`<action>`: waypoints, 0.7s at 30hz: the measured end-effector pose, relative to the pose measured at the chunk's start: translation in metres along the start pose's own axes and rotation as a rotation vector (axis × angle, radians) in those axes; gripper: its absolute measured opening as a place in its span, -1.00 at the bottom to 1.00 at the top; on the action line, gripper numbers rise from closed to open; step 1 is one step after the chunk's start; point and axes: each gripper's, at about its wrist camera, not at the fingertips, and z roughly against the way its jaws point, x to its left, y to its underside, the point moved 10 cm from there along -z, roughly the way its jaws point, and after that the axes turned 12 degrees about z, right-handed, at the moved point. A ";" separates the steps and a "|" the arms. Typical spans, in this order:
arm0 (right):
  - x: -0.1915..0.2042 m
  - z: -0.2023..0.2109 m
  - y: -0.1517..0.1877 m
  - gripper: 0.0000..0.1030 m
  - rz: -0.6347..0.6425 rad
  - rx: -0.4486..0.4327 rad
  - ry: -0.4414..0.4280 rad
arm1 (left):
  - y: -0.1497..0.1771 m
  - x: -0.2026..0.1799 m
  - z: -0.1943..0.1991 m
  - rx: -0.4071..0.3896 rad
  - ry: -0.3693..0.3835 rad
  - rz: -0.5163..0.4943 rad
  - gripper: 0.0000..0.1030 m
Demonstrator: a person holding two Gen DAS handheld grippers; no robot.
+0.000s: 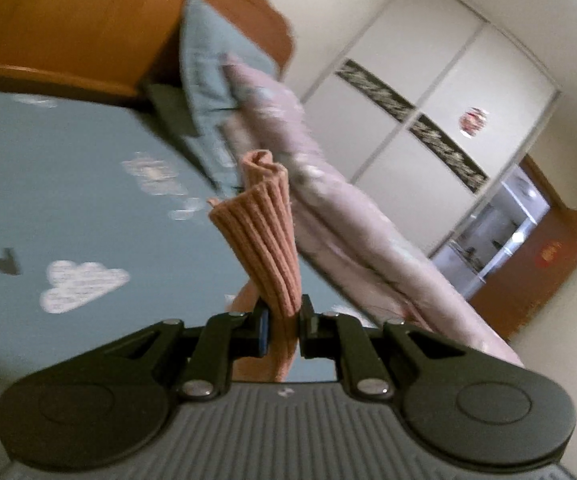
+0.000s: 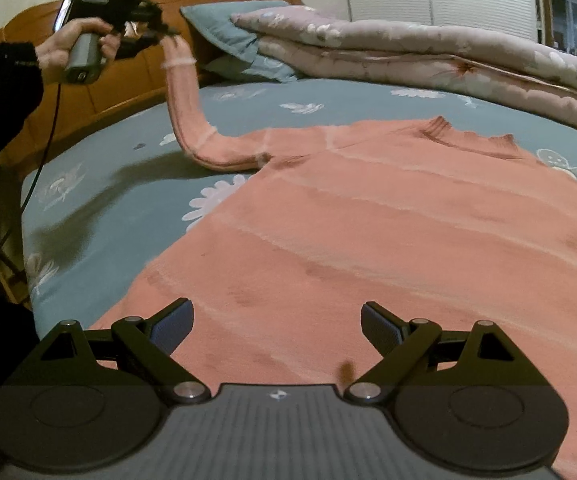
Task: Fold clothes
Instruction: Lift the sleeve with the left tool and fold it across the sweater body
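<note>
**A:** ok so where's everything sitting right now?

**B:** pink sweater [image 2: 368, 232] is spread flat on the bed [image 2: 100, 216], on the blue sheet with the white flowers and clouds; collar points toward the folded quilt [image 2: 428, 52] at the far side; one sleeve [image 2: 184, 112] is pulled up off the sheet, curving from the shoulder up to the left gripper [image 2: 168, 36]

**A:** and that gripper actually has it?

**B:** yep; from the left wrist view the left gripper's [image 1: 286, 322] jaws are squeezed nearly together on the ribbed cuff [image 1: 262, 236], which sticks up between them; the rest of the sleeve hangs down below; a hand [image 2: 68, 50] in a dark sleeve holds the gripper's handle up in front of the wooden headboard [image 2: 100, 92], with a cable trailing down from it

**A:** right one?

**B:** right gripper [image 2: 276, 326] hovers over the lower part of the sweater, jaws spread wide, nothing between them; can't tell if the tips touch the fabric

**A:** anything else around?

**B:** blue pillow [image 2: 224, 28] leaning at the headboard, tucked partly under the quilt; white wardrobe [image 1: 428, 92] with sliding doors behind the bed; left view is pretty blurry
</note>
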 end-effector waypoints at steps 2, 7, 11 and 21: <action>-0.004 0.003 -0.001 0.82 -0.009 -0.006 0.005 | 0.013 -0.021 -0.003 0.021 0.034 -0.009 -0.79; -0.013 0.011 -0.003 0.82 -0.028 -0.028 0.016 | 0.046 -0.069 -0.011 0.078 0.113 -0.025 -0.79; -0.017 0.016 -0.004 0.82 -0.033 -0.038 0.026 | 0.072 -0.100 -0.016 0.122 0.163 -0.053 -0.79; -0.025 0.024 -0.004 0.82 -0.046 -0.058 0.038 | 0.126 -0.159 -0.019 0.219 0.285 -0.052 -0.79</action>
